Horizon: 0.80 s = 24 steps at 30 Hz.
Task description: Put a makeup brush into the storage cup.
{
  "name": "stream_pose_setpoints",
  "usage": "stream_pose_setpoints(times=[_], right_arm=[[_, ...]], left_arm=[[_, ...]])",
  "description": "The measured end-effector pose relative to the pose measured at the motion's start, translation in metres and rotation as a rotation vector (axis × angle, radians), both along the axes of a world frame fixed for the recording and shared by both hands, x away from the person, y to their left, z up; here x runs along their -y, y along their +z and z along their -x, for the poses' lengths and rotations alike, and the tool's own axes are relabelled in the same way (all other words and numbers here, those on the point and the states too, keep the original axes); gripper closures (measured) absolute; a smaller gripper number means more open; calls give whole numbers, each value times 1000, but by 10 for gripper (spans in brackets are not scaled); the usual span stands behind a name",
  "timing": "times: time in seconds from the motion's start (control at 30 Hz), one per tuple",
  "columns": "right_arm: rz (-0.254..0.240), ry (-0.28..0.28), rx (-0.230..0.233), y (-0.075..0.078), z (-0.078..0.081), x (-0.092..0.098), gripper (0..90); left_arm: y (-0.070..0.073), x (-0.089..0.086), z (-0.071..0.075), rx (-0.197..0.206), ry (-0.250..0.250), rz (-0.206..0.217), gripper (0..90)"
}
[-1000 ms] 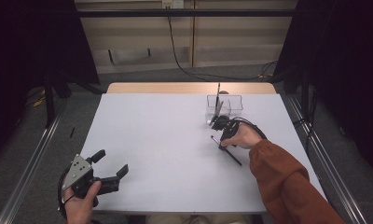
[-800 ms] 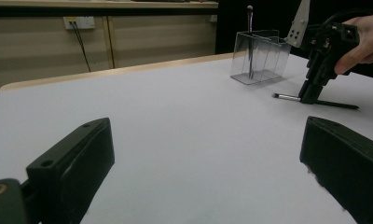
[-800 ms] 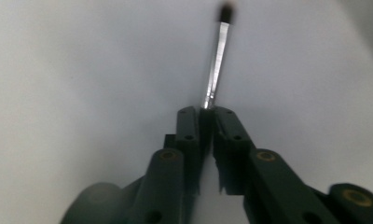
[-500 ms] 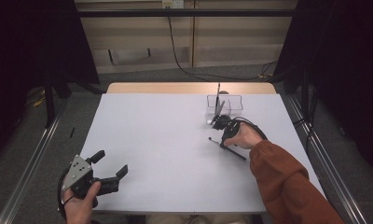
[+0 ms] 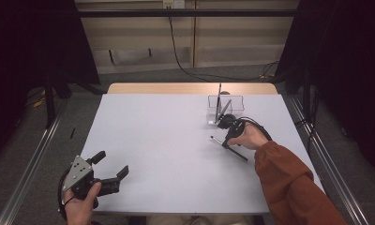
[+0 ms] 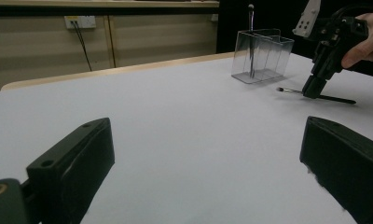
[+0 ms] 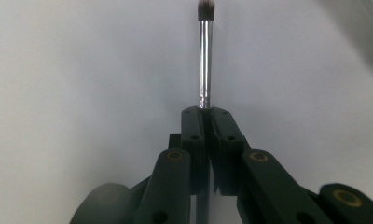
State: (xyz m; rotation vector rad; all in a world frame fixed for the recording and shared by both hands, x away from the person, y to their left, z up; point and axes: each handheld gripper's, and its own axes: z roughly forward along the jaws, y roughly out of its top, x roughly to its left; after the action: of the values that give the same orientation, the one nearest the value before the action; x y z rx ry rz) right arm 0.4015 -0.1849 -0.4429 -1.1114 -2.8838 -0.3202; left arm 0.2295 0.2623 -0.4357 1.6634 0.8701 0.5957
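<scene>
At a white table (image 5: pixel 176 154), the right hand-held gripper (image 5: pixel 227 138) pinches a slim makeup brush (image 5: pixel 228 147) lying flat on the tabletop, just in front of a clear plastic organiser (image 5: pixel 226 108) near the far right edge. Its jaws have just been closing and now press together on the brush's handle below the silver ferrule (image 7: pixel 203 65), dark bristles (image 7: pixel 206 6) pointing away. A second brush (image 6: pixel 251 37) stands upright in the organiser. At the near left corner, the left hand-held gripper (image 5: pixel 111 168) rests with jaws spread, holding nothing. No brand, label or writing can be read on anything.
</scene>
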Motion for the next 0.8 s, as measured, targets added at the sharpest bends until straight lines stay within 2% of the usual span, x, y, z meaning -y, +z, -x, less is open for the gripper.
stream_pose_setpoints(times=[0.6, 0.8], right_arm=[[-93, -7, 68, 19, 10, 10, 852], [-143, -19, 104, 26, 14, 14, 852]], left_arm=[[0, 0, 0, 0, 1, -2, 29], [0, 0, 0, 0, 2, -2, 29]])
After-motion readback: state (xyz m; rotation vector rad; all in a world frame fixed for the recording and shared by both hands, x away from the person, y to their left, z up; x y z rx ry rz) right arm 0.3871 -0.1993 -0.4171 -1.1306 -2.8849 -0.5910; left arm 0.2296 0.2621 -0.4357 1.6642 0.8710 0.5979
